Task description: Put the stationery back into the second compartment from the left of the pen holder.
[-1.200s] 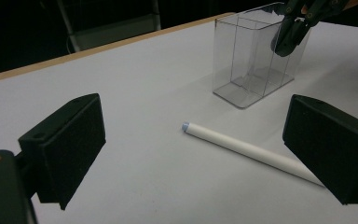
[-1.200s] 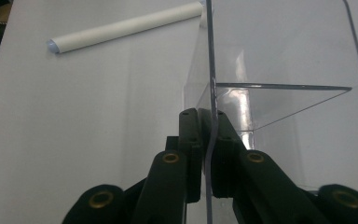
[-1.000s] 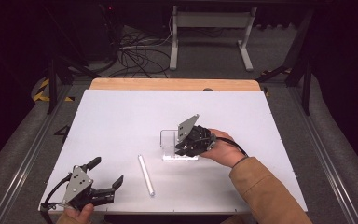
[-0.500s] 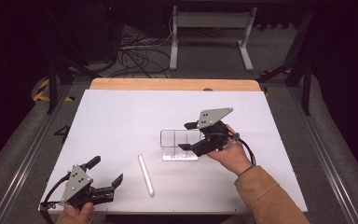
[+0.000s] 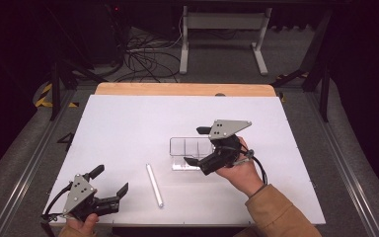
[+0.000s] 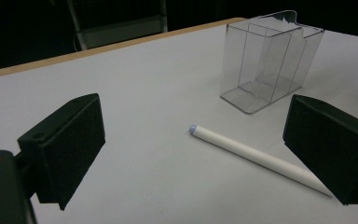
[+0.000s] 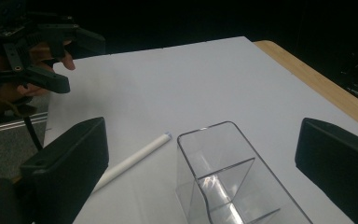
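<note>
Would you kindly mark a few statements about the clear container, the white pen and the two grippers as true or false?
1. The clear container stands upright on the white table. True.
2. The white pen is inside the container. False: it lies flat on the table, apart from it.
3. The right gripper is open, with the container between its jaws. True.
4. The left gripper holds the pen. False: it is open and empty.
</note>
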Tool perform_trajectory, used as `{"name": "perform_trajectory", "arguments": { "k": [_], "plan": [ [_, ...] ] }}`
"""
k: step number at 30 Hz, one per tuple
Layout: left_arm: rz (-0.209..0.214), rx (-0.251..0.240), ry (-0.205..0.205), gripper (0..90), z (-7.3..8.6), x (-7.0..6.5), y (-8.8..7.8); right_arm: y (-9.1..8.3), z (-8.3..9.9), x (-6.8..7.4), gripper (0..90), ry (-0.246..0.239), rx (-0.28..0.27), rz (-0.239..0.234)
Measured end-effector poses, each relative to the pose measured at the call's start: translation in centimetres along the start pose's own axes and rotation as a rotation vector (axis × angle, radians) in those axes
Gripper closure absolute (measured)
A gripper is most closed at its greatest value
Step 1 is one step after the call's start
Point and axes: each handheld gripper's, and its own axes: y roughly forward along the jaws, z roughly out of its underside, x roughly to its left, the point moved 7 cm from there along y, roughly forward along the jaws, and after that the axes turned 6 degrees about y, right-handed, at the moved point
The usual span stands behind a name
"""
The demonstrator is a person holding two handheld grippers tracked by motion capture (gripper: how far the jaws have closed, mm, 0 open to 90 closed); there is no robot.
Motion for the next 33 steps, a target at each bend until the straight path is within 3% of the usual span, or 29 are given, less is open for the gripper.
{"name": "perform_trajectory", "arguments": {
  "k": [6,11,15,24,33],
  "plan": [
    [-0.004,0.0,-0.003,6.3,0.0,0.1,-0.1,0.7,-0.3,1.2,0.0,0.041,-0.025,-0.006],
    [-0.004,0.002,-0.007,6.2,0.1,0.2,-0.1,1.4,-0.5,2.1,0.0,0.042,-0.022,0.069],
    [-0.003,0.005,-0.008,6.2,0.1,0.2,0.0,1.8,-0.7,2.9,0.5,0.036,-0.024,0.077],
    [-0.004,0.004,-0.007,6.2,0.1,0.2,0.0,2.1,-0.4,3.2,8.3,0.037,0.015,0.107],
    [0.002,0.007,-0.011,6.2,0.2,0.2,0.0,2.8,-0.2,3.3,17.3,0.073,0.076,0.1]
  ]
}}
